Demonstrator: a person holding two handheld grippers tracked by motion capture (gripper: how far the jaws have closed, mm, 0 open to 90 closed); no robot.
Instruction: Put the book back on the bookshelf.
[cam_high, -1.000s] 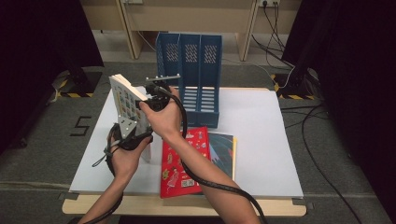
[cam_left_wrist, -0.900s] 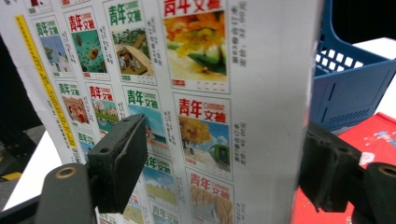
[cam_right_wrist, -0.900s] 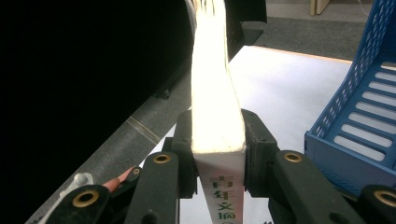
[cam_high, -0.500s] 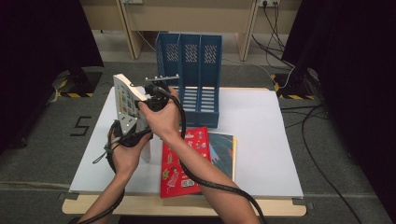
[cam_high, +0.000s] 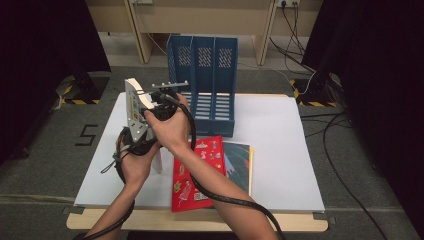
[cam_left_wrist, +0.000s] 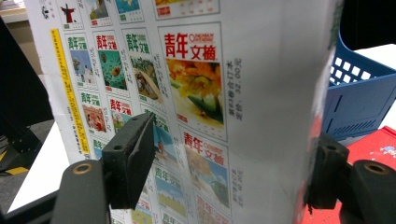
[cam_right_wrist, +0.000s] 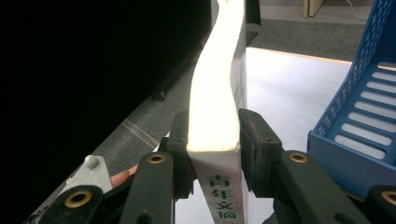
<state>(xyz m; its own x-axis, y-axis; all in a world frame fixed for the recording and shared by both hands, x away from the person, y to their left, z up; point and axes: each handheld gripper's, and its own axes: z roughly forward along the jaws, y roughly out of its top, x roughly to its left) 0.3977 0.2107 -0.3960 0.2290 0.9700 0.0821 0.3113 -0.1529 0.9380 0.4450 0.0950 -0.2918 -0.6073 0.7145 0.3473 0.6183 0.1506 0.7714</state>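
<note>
Nearest to us, at the near edge of the table (cam_high: 280, 150), a red picture book (cam_high: 197, 172) lies flat with a darker book (cam_high: 239, 160) tucked under its right side. Both of our forearms come in over that edge. Just beyond, our left gripper (cam_high: 137, 145) sits low and holds the magazine (cam_high: 134, 107) upright near the table's left edge. In the left gripper view its jaws straddle the back cover (cam_left_wrist: 201, 93), which is printed with rows of small magazine covers and Chinese titles; the right pad sits at the magazine's edge, while the left pad (cam_left_wrist: 133, 156) lies against the printed face. Those jaws have just been closing a little, though they stand wide, with the magazine between them. Whether they press on it we cannot tell.

Higher up, our right gripper (cam_high: 162, 102) takes the magazine at its top. In the right gripper view the two pads flank the white page block (cam_right_wrist: 217, 93), touching it on either side just above the spine lettering; these jaws have just been opening slightly.

Farther off, the blue three-slot file rack (cam_high: 205, 80) stands at the table's far edge, just beside the right gripper. Beyond the table are grey floor and a pale desk.
</note>
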